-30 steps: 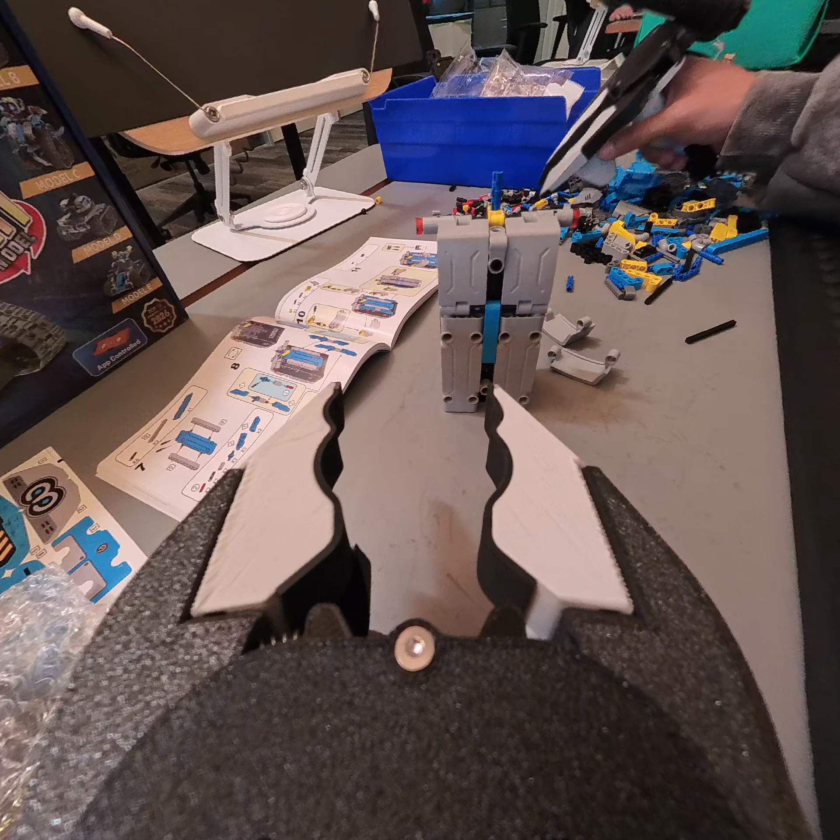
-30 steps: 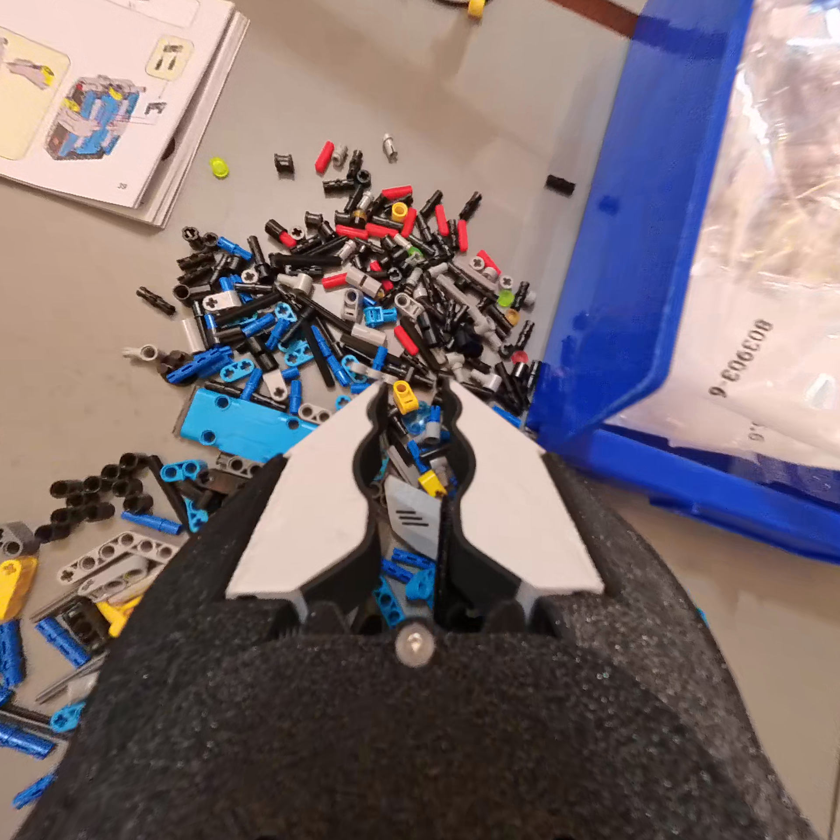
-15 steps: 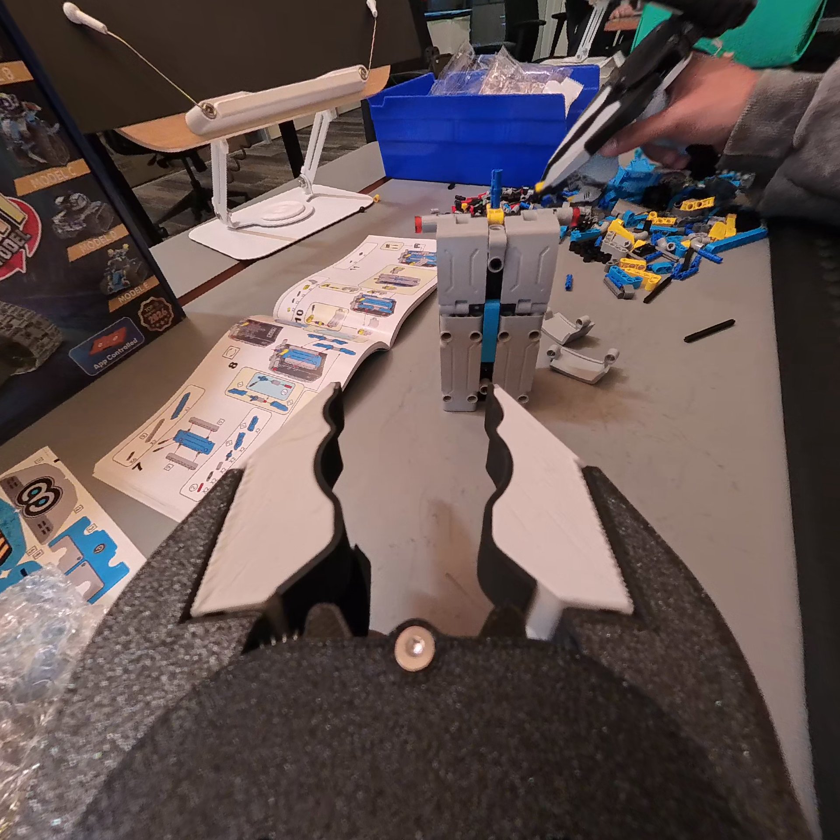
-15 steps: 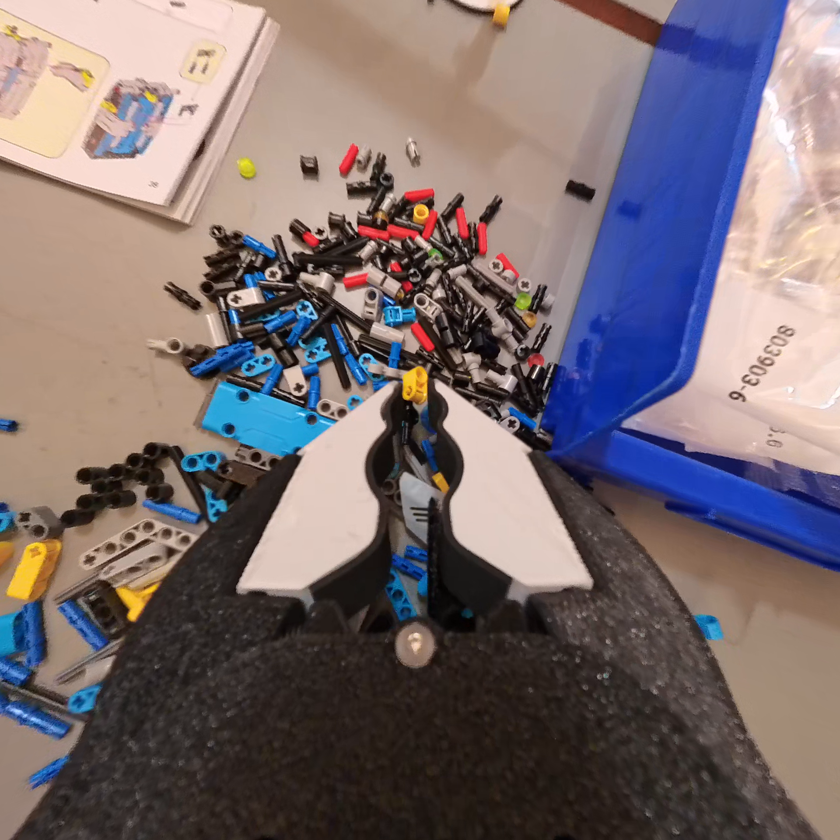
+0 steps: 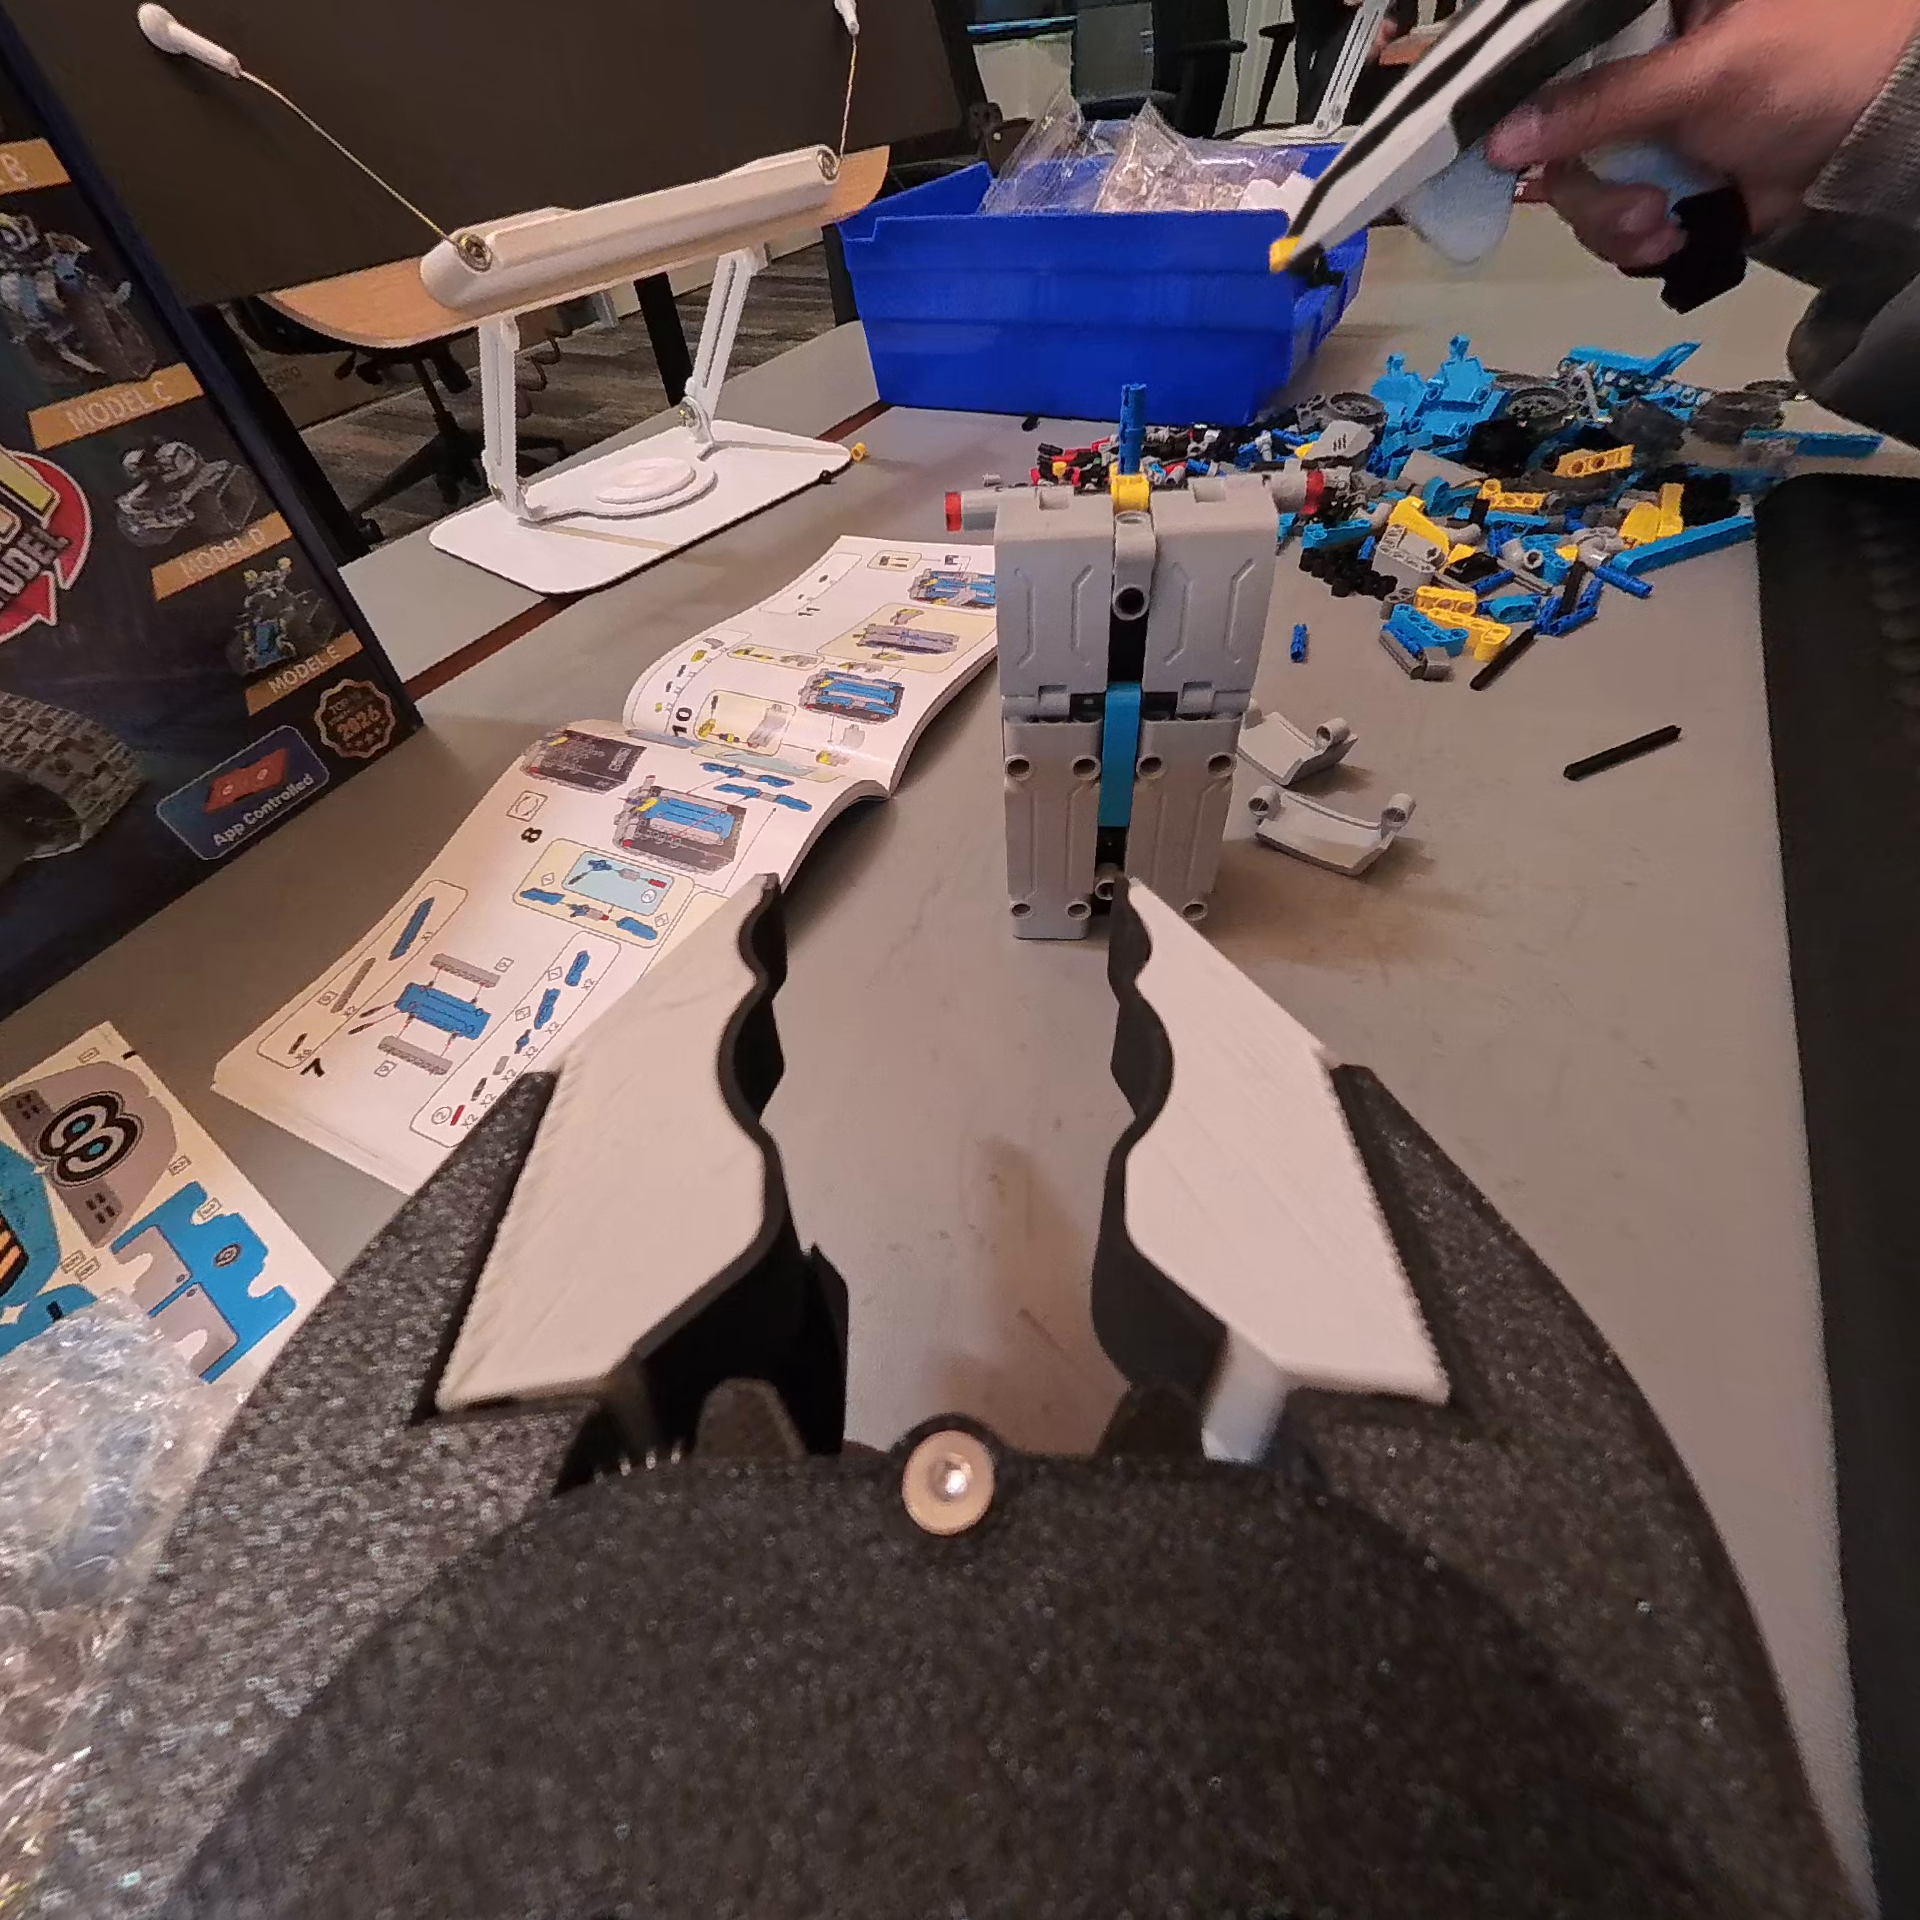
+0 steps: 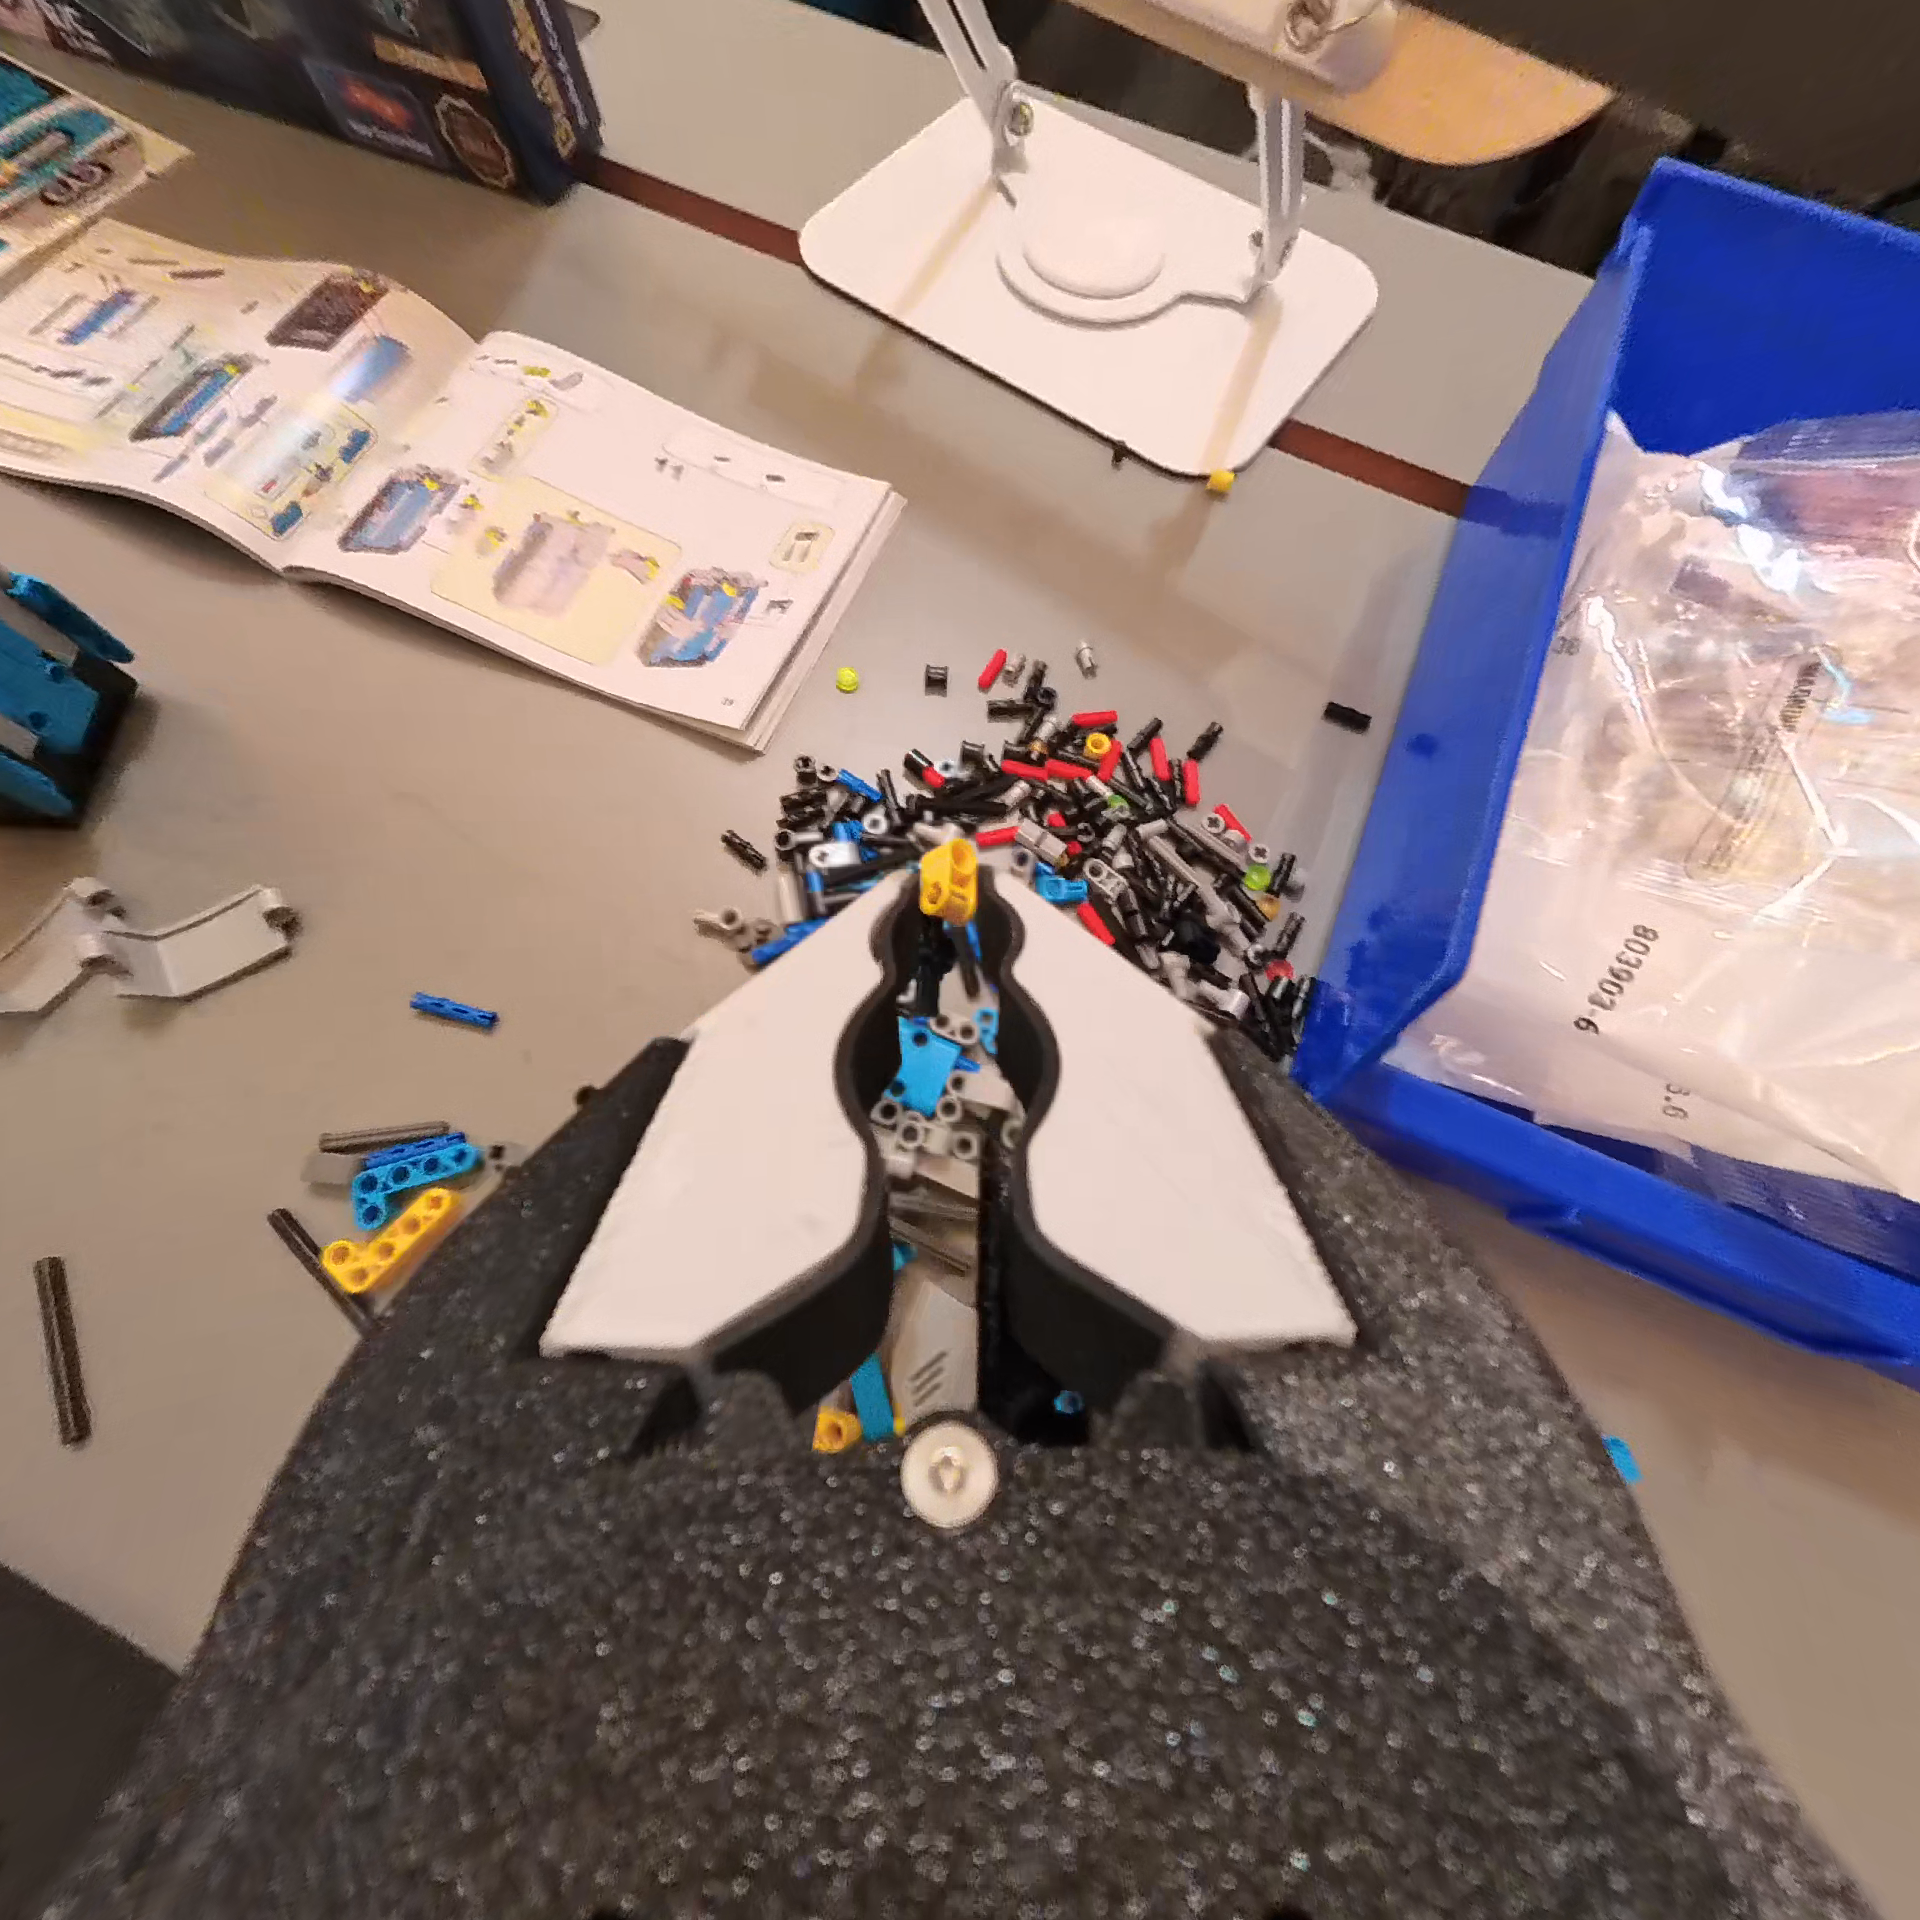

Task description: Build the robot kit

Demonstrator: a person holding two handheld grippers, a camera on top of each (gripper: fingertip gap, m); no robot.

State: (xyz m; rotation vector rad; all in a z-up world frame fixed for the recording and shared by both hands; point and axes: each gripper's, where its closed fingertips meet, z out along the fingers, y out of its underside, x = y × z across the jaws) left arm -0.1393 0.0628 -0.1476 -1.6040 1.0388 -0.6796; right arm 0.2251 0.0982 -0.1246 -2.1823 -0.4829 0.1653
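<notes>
Leftmost, a dark printed box [image 5: 156, 571] stands on the desk [image 5: 1455, 1091], with a sticker sheet [image 5: 125, 1195] and some bubble wrap [image 5: 73, 1455] in front of it. Next comes an open instruction booklet [image 5: 623, 862], and behind it a white lamp stand [image 5: 634, 499].

The left gripper [image 5: 948, 888] has not shifted. Its jaws are spread wide and hold nothing, and they point at an upright grey block model [image 5: 1132, 707]. The right-hand tip is just in front of the model's foot, though I cannot tell if it touches. Two curved grey panels [image 5: 1330, 821] lie just beside the model.

Farther right, a blue bin [image 5: 1091, 301] of clear bags sits behind a pile of small parts [image 5: 1507, 561].

The change is on the right. A second ago the right gripper [image 6: 945, 896] was down in that pile with its jaws slightly apart. Now it is raised above the desk. Its jaws are drawn in narrow and pinch a small yellow connector [image 6: 949, 871] at the very tips. The left wrist view shows the same yellow piece in the air in front of the bin, with a hand [image 5: 1714, 104] holding the gripper. The piece is clear of the pile and well apart from the grey model.
</notes>
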